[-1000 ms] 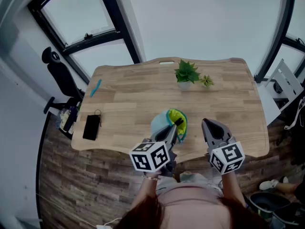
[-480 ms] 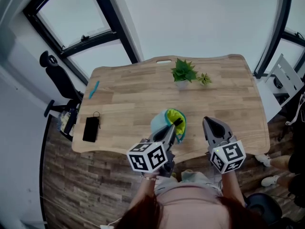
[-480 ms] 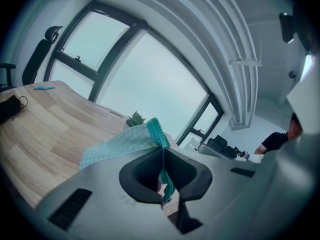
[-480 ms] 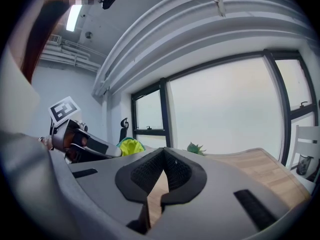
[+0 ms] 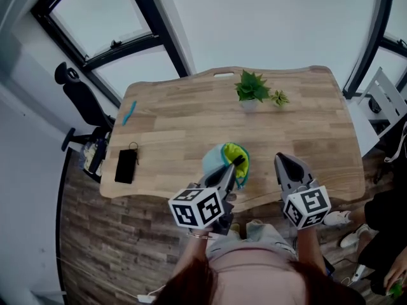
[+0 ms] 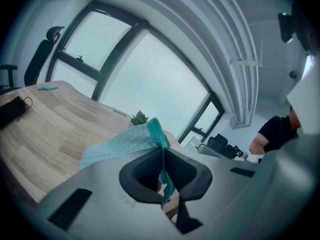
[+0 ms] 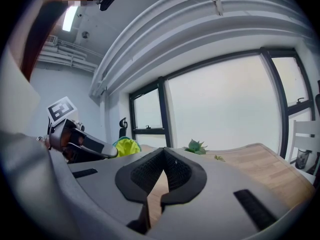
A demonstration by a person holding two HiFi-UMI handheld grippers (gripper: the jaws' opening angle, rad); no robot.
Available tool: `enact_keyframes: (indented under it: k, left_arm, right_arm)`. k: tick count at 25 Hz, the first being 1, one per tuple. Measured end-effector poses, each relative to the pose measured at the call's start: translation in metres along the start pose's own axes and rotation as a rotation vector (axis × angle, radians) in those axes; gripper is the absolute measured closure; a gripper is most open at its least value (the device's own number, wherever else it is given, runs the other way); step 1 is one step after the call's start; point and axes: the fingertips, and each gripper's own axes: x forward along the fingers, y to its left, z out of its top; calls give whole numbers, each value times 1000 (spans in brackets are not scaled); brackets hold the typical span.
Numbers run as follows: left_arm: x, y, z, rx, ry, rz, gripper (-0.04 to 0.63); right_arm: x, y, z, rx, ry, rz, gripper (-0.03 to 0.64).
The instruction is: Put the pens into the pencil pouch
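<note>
1. Left gripper (image 5: 234, 165): you hold it low over the near edge of the wooden desk (image 5: 305, 126), angled forward and slightly to your right. Its marker cube (image 5: 198, 207) sits nearest your body. In the left gripper view, the jaws are pressed together on the teal zipper edge of the pencil pouch (image 5: 222, 159). The fabric passes straight through the seam between the two pads.

2. Pencil pouch: it is teal with a yellow-green lining. The pinched edge is lifted, and the mouth gapes open toward the right gripper.

3. Right gripper (image 5: 282, 160): you hold it just right of the pouch and apart from it. It points forward, roughly parallel to the left gripper. The right gripper view shows the jaw tips meeting with nothing between them; only bare desk shows through the notch beneath.

4. Teal pen (image 5: 129, 114): it lies flat on the desk, well to the left of the pouch and beyond it, near the far left corner. Neither gripper touches it.

5. Other items relative to the pouch:
- A black flat case with a key ring (image 5: 126, 166) lies to the left, well apart, near the left edge.
- A small potted plant (image 5: 251, 93) stands beyond the pouch, toward the far edge.
</note>
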Motion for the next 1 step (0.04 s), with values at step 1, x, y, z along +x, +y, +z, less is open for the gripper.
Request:
enact_keyframes:
  k: [1]
  left_arm:
    - [-2,1,0,-1,0,-1,586]
  right_arm:
    - [0,2,-1,1,1,-1,618]
